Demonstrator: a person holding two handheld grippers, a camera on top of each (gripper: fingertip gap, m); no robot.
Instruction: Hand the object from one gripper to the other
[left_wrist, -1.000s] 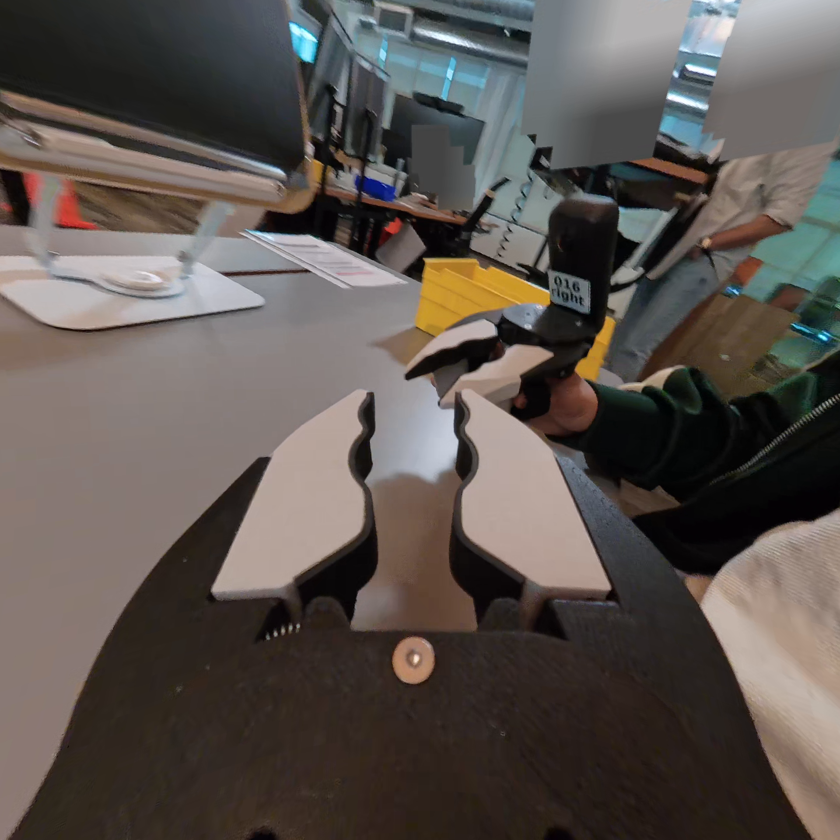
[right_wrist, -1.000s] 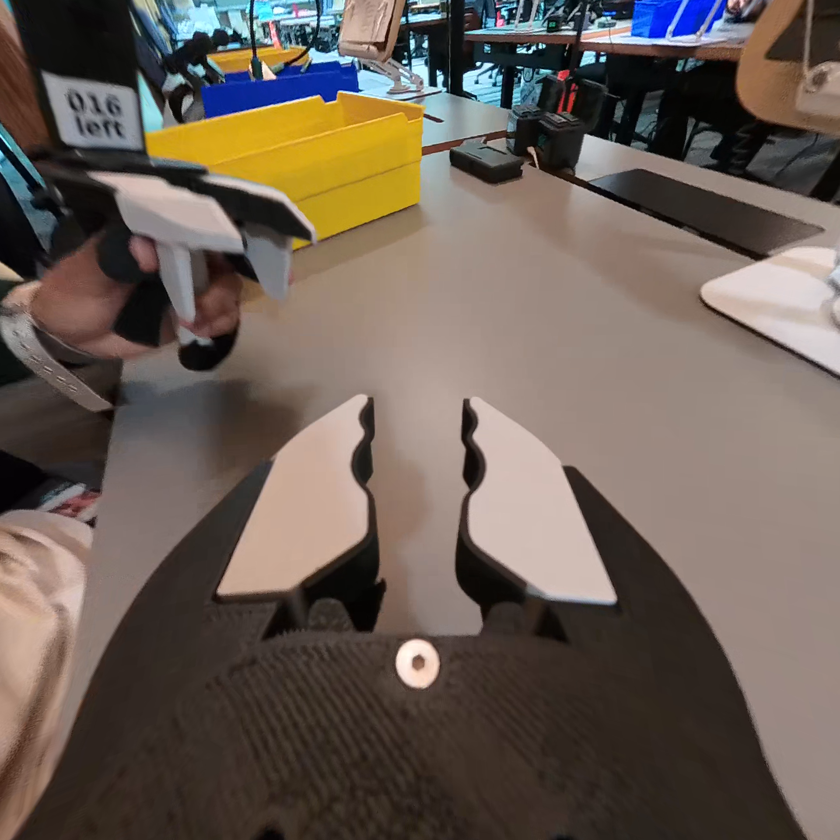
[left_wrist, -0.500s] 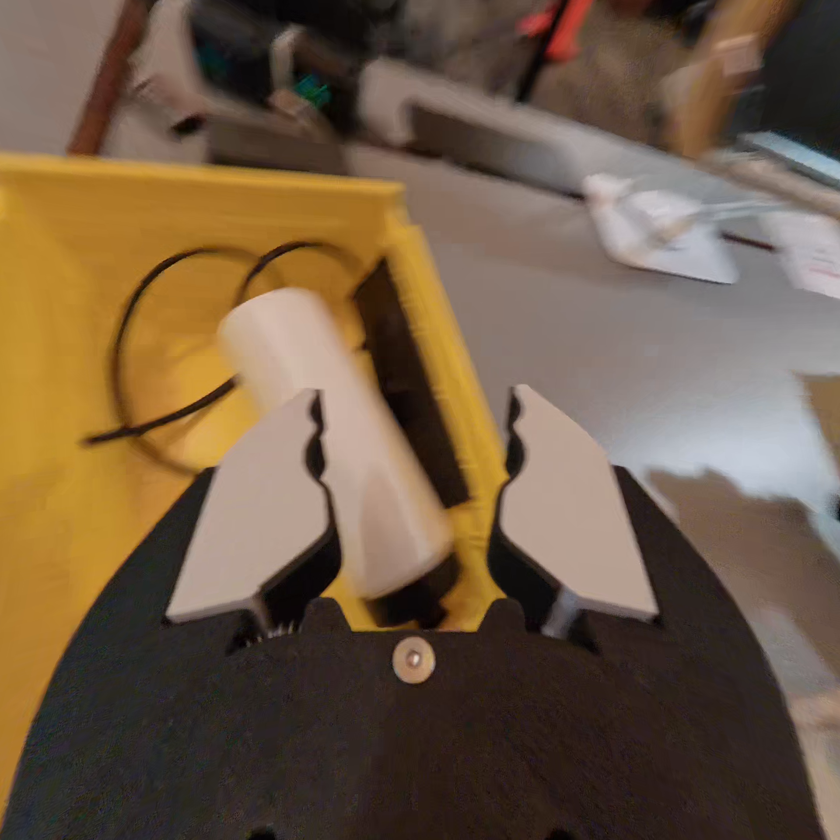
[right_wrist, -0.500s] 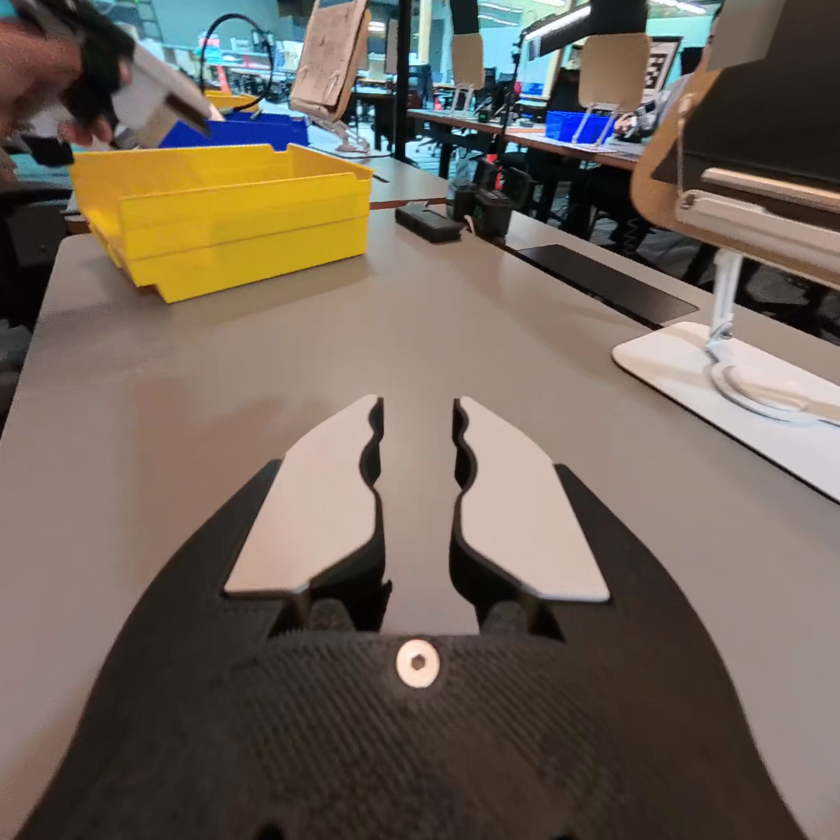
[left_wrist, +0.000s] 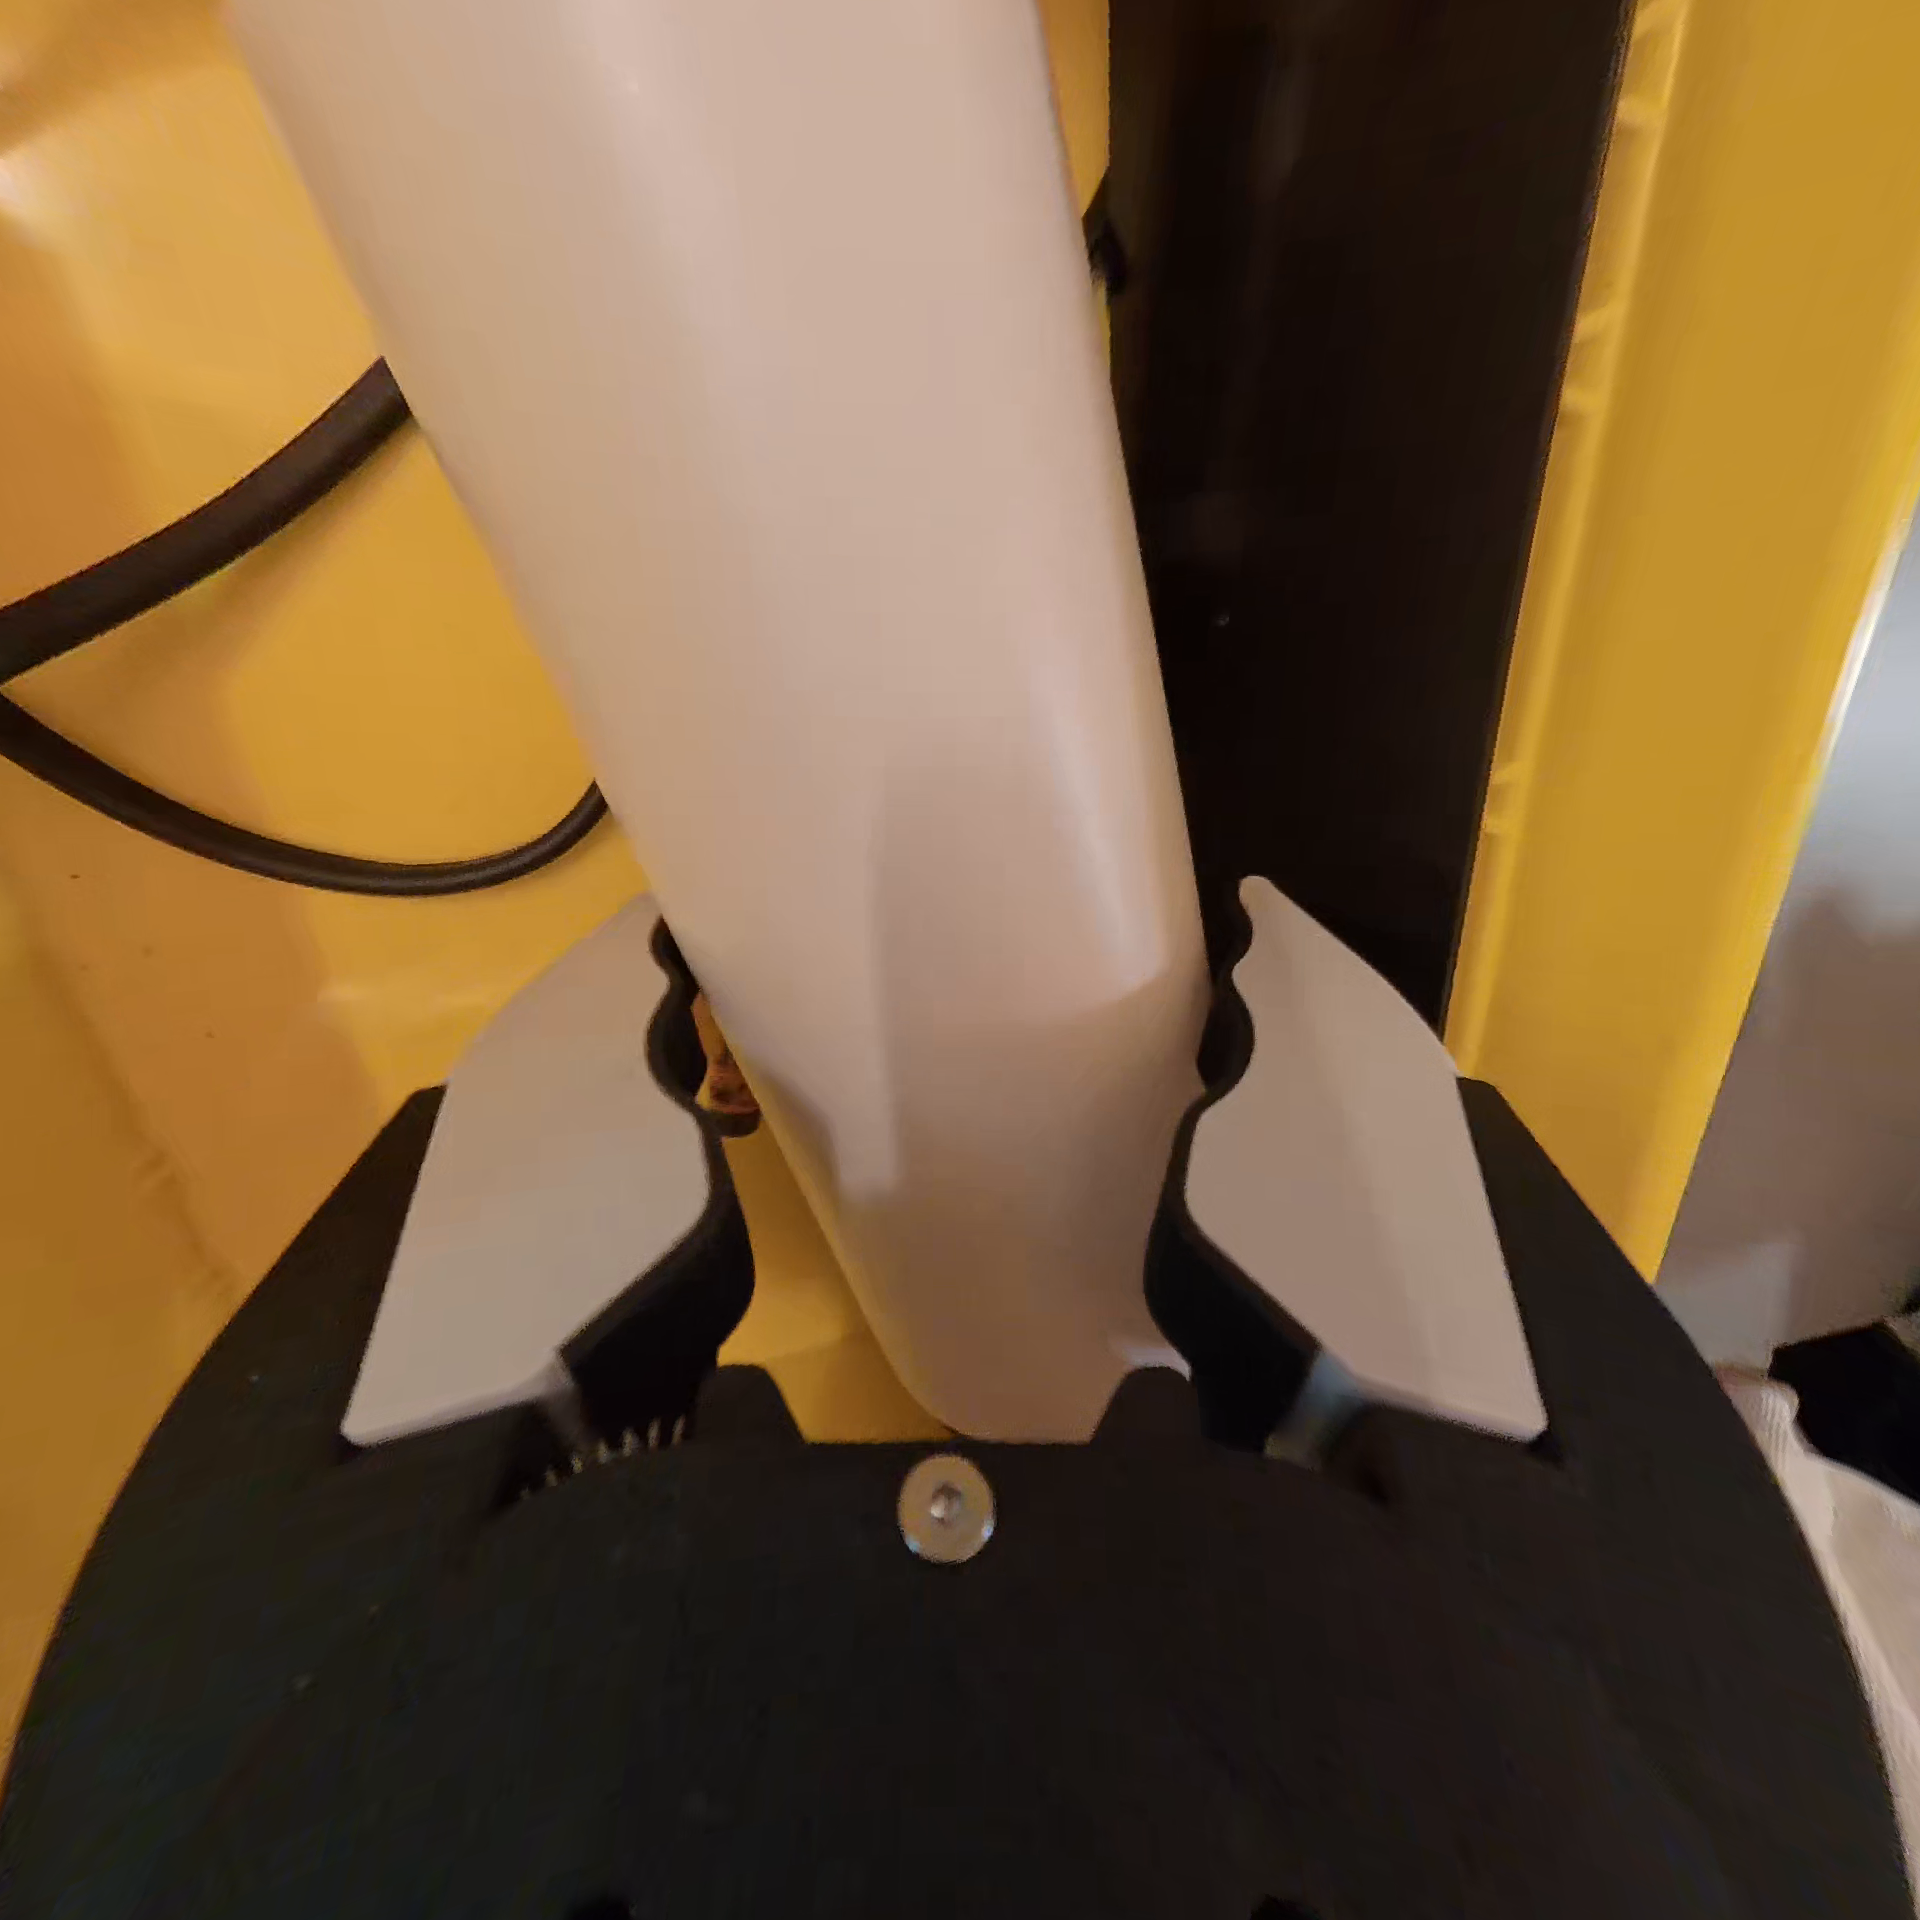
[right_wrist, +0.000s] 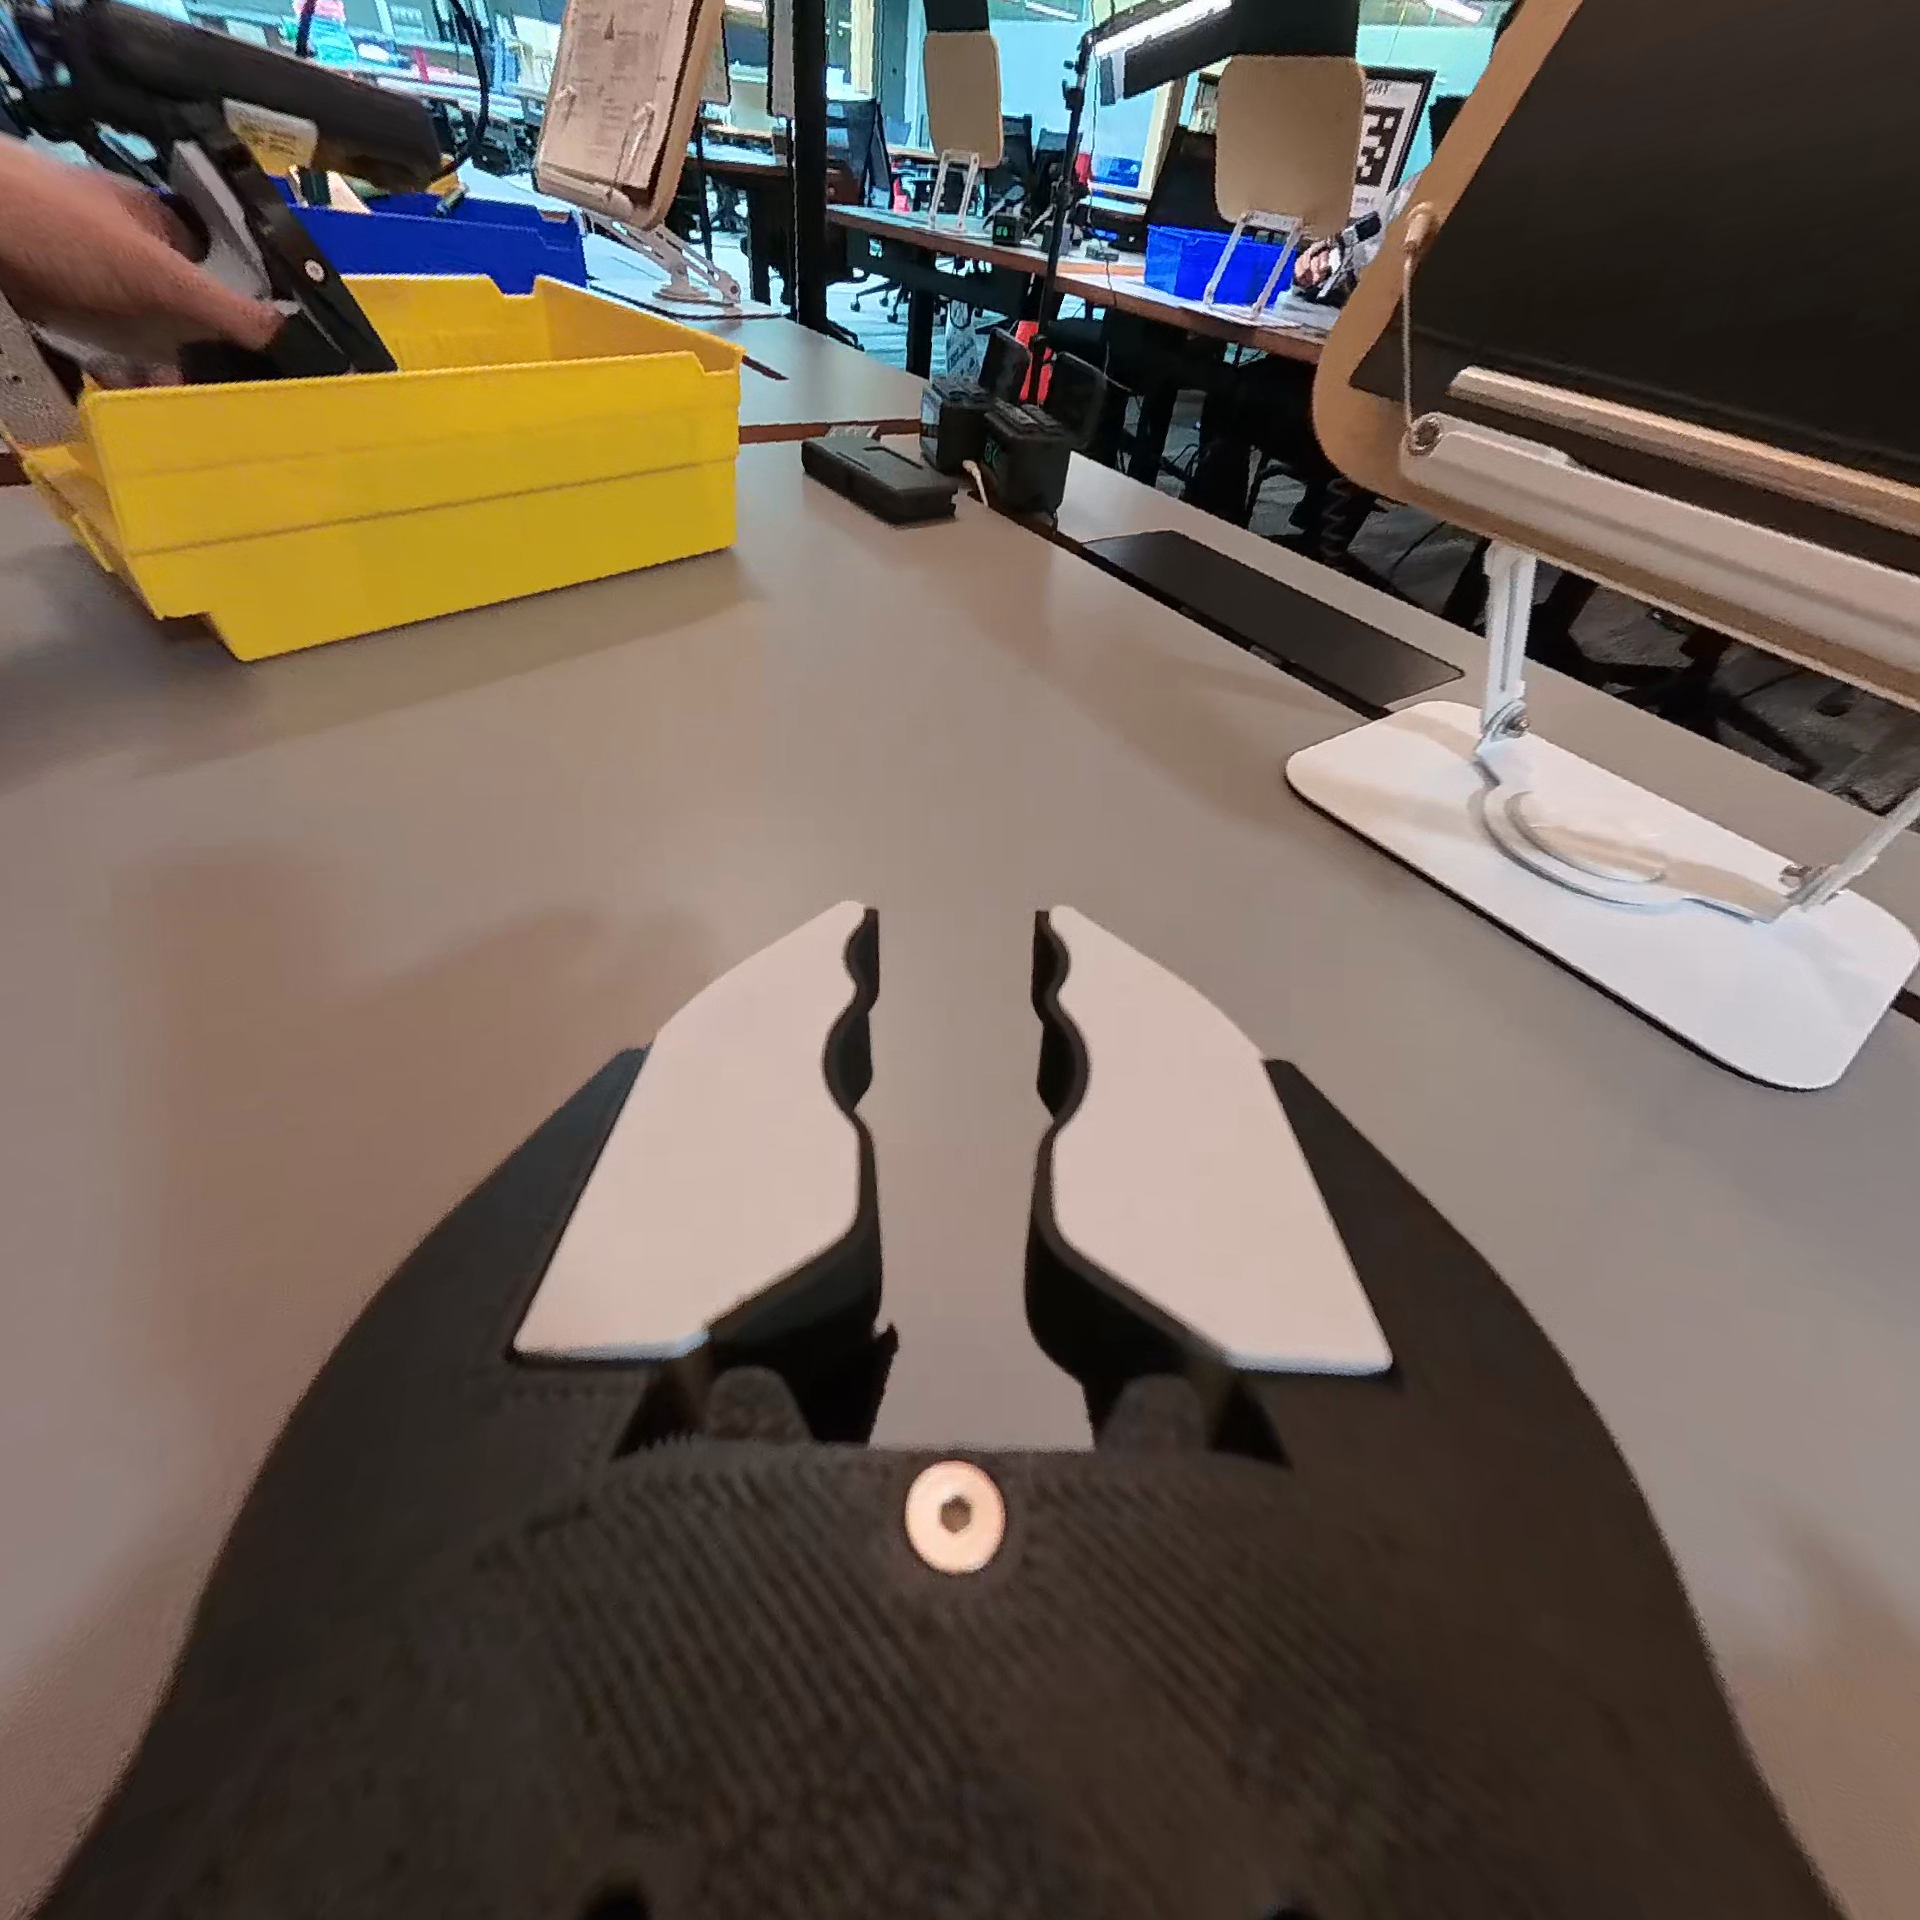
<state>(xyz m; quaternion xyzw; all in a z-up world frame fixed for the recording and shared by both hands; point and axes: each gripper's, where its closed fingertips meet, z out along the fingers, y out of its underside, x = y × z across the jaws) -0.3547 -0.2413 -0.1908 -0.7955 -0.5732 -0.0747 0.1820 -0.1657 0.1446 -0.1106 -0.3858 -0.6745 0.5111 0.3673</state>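
A white, smooth tube-shaped object (left_wrist: 790, 520) lies in the yellow bin (left_wrist: 260, 675). My left gripper (left_wrist: 951, 935) is down in the bin, its jaws wide apart and straddling the near end of the object. Both fingertips sit right at its sides. From the right wrist view the left gripper (right_wrist: 260, 301), held by a hand, dips into the yellow bin (right_wrist: 416, 499) at the far left. My right gripper (right_wrist: 956, 914) hovers over the grey table (right_wrist: 727, 779), its jaws a narrow gap apart and empty.
A black cable (left_wrist: 208, 540) and a long black part (left_wrist: 1330, 520) also lie in the bin. On the table stand a white monitor-stand base (right_wrist: 1621, 894) at right, a flat black pad (right_wrist: 1268, 613) and small black devices (right_wrist: 997, 436). A blue bin (right_wrist: 436, 244) is behind.
My left gripper swung from the table over to the yellow bin, opened wider and went down around the white object. My right gripper turned a little and stayed low over the table.
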